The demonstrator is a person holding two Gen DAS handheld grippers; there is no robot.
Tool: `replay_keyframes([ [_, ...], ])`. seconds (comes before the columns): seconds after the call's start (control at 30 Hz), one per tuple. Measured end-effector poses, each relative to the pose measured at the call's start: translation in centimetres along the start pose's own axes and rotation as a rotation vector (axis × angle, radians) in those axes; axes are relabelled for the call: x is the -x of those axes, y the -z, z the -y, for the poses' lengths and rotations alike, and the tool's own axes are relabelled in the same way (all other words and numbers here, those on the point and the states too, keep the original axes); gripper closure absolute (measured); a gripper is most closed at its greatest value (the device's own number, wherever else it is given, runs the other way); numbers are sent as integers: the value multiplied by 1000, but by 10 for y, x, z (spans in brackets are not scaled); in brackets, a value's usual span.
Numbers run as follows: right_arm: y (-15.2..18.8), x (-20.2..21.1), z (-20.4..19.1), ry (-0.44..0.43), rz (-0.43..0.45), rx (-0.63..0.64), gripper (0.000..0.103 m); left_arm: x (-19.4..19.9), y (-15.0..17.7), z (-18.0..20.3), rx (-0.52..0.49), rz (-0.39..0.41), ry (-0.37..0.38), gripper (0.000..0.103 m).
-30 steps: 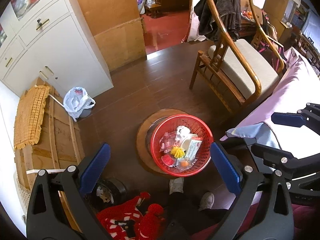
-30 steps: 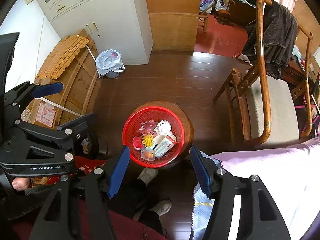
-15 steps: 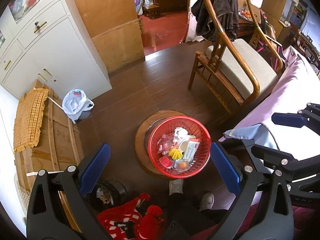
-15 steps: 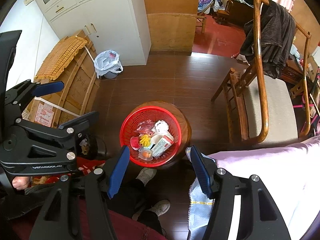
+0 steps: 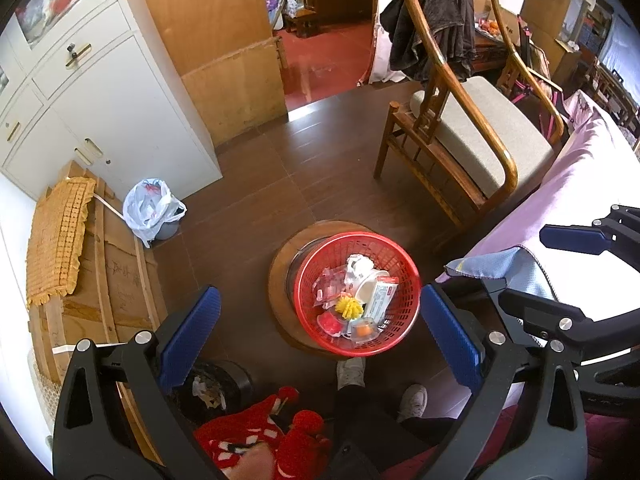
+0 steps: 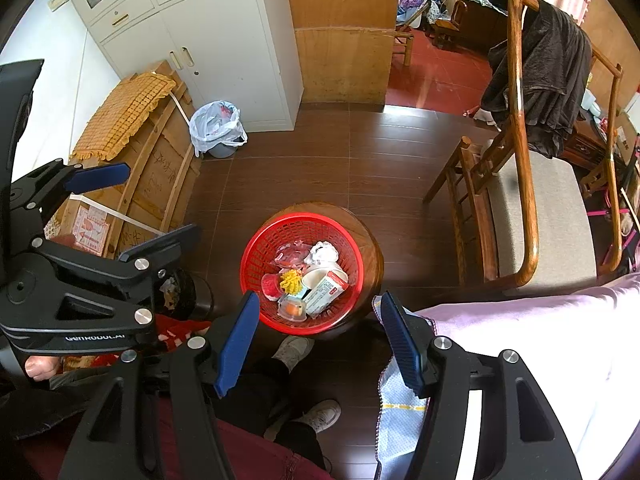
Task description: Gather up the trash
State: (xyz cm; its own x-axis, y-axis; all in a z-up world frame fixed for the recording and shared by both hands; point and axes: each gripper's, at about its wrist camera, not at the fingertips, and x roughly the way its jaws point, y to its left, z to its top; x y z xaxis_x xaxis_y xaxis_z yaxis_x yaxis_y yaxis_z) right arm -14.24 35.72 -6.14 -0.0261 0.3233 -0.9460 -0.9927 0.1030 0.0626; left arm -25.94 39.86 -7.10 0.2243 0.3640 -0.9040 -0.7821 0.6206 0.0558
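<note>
Holding: both tools high over the floor, nothing between the fingers.
Left gripper: fingers spread wide, released.
Right gripper: fingers spread wide, released.
Trash location: red basket on a round wooden stool, directly below and between my fingers; it carries a crumpled tissue, yellow scrap, paper cup, small carton and wrappers.
Progress: I judge nothing collected yet; every piece left to lift.
Likely destination: lined bin by the white cabinet, well apart from the basket.
Edges: wooden chair right, bed near right, leaning boards left.
Open room: bare floor between basket and bin.
</note>
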Motion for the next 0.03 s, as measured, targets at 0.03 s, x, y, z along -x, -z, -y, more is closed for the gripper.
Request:
replay_keyframes([
  [0.03, 0, 0, 0, -1, 0, 0, 41, 0, 0, 0, -1, 1, -1, 7],
])
